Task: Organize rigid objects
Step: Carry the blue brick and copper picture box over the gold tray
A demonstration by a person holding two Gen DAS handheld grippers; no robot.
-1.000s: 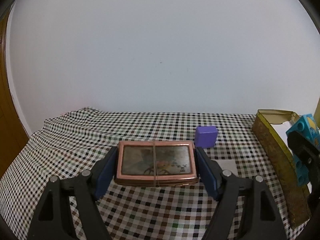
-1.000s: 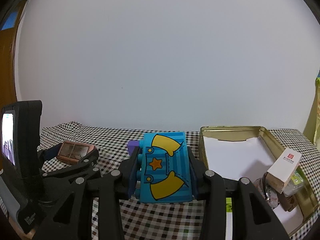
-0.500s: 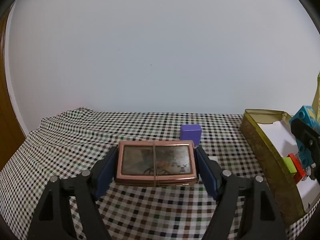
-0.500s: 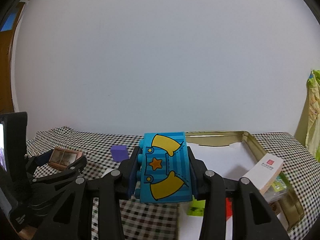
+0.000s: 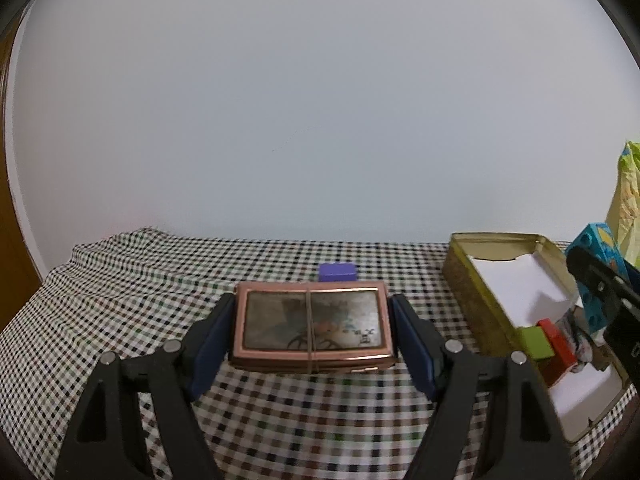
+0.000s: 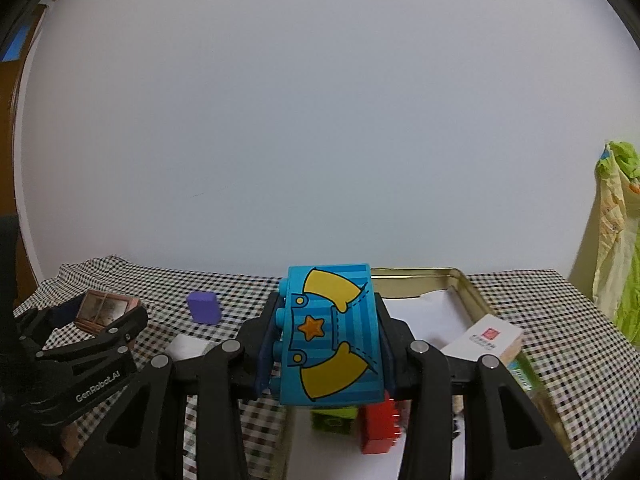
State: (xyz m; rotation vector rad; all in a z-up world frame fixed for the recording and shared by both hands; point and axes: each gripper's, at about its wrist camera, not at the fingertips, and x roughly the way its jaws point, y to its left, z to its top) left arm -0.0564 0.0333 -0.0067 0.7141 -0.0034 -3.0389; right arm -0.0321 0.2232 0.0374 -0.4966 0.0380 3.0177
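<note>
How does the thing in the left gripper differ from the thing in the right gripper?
The left gripper holds a flat copper-rimmed case; the right gripper holds a thick blue toy brick.
The case has a dull, worn picture and a band across its middle; the brick has bright yellow shapes and an orange star.
The case has smooth edges; the brick has round studs on its left side.
Both are rigid and clamped by their sides, above the checked cloth.

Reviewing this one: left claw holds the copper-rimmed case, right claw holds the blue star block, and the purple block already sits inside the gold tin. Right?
Not quite. The purple block sits on the checked cloth, outside the gold tin, as the right wrist view shows. The rest holds: left claw holds the copper-rimmed case, right claw the blue star block.
</note>
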